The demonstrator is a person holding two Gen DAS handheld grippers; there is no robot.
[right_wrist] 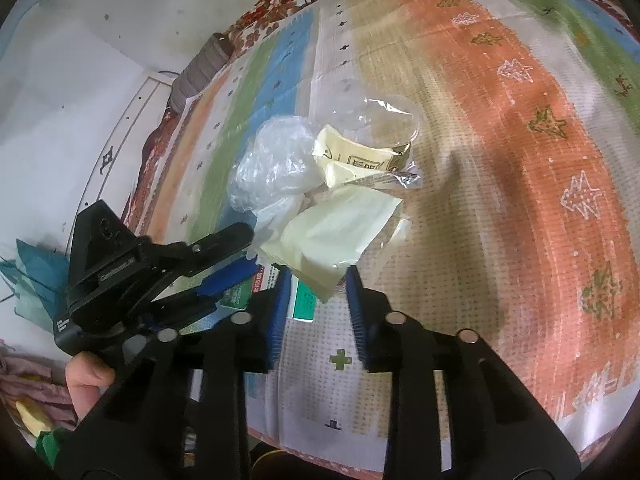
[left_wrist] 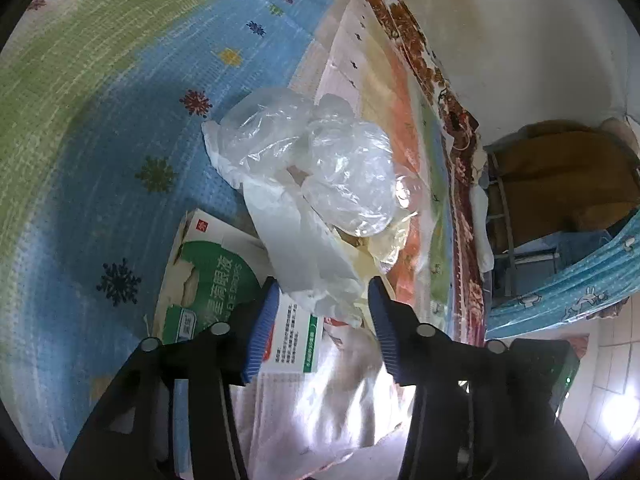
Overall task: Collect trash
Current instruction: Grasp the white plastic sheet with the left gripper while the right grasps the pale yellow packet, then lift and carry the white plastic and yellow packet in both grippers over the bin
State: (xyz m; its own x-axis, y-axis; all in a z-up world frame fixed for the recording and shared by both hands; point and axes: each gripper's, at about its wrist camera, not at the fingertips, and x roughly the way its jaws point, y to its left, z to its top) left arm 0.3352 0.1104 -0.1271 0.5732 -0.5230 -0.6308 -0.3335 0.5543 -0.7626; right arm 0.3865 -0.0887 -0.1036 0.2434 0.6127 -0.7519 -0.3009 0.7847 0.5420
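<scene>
A heap of trash lies on a striped mat (left_wrist: 80, 128): a crumpled clear plastic bag (left_wrist: 320, 148), a white wrapper (left_wrist: 296, 248), a green and white carton (left_wrist: 208, 280) and a pale yellow packet (right_wrist: 336, 236). A clear lidded cup with a printed yellow band (right_wrist: 360, 156) lies behind the packet. My left gripper (left_wrist: 322, 300) stands open with the white wrapper's lower end between its blue pads (left_wrist: 264, 320). In the right wrist view the left gripper (right_wrist: 254, 250) comes in from the left. My right gripper (right_wrist: 318, 284) is open, its tips on either side of the yellow packet's near corner.
A hand (right_wrist: 88, 380) holds the left gripper's handle. The mat's floral border (left_wrist: 460, 208) runs along a white wall (left_wrist: 520, 40). Beyond the mat's edge are a brown bundle on a metal frame (left_wrist: 560, 184) and blue cloth (left_wrist: 580, 292). A stack of dark discs (right_wrist: 204, 68) rests at the far edge.
</scene>
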